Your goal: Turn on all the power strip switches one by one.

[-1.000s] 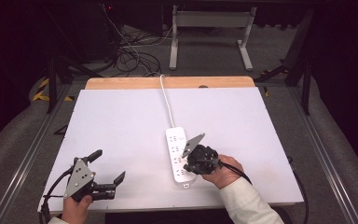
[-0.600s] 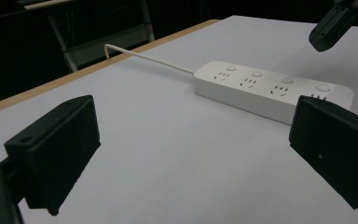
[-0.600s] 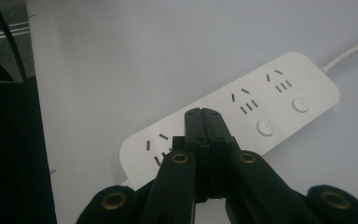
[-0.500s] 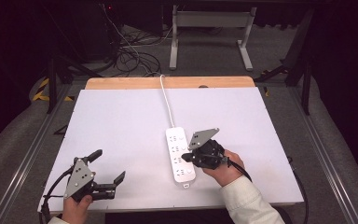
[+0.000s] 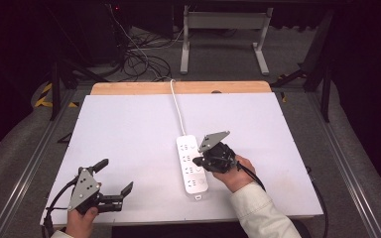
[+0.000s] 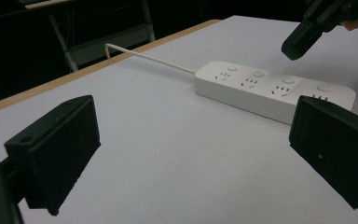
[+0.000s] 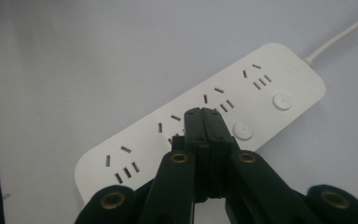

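White tabletop bearing a white power strip near its middle, cord running off the far edge. Right tool over the strip's sockets, jaws pressed together, empty. Left tool at near-left corner, jaws spread wide, empty, well apart.

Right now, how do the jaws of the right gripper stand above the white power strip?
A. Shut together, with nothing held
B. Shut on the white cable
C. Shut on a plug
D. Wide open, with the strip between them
A: in the right gripper view the right gripper has its two black jaws pressed together with nothing between them, over the power strip.
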`<state>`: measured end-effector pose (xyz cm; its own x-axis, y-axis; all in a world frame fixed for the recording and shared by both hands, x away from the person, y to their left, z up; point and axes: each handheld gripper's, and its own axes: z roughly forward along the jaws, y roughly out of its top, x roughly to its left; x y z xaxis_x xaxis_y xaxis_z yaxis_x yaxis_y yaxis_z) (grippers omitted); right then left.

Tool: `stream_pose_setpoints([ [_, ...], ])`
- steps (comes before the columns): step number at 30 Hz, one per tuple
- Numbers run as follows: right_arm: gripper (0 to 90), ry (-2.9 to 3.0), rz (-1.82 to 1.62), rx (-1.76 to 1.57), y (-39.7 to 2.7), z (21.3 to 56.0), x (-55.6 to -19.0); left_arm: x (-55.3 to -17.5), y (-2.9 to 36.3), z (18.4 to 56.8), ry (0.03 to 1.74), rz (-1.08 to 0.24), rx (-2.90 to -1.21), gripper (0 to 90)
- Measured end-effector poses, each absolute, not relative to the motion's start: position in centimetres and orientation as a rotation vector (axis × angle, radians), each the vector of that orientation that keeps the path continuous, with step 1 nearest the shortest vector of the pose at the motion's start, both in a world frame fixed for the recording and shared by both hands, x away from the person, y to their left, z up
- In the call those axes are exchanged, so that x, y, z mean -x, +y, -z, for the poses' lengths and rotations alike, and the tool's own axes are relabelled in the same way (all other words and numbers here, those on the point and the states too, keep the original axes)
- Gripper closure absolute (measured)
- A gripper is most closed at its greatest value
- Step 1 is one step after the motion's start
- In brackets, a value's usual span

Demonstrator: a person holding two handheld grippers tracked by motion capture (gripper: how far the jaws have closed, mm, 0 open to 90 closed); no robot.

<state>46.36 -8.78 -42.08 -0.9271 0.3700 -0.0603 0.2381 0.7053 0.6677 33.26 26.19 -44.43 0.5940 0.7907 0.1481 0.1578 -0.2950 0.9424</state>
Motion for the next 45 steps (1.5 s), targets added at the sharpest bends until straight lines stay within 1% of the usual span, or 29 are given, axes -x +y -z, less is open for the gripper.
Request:
stream_pose_setpoints([
  [22,90.0,2.797,-0.900,-0.491,-8.1,43.6,-46.9,-33.3,26.2,44.5,0.805,-0.800,-1.784,2.2],
  [31,90.0,2.805,-0.862,-0.491,-7.9,43.9,-46.8,-33.4,26.3,44.4,0.824,-0.784,-1.775,7.7],
  [45,90.0,2.805,-0.848,-0.500,-7.8,44.1,-46.7,-33.4,26.2,44.4,0.812,-0.794,-1.782,7.9],
])
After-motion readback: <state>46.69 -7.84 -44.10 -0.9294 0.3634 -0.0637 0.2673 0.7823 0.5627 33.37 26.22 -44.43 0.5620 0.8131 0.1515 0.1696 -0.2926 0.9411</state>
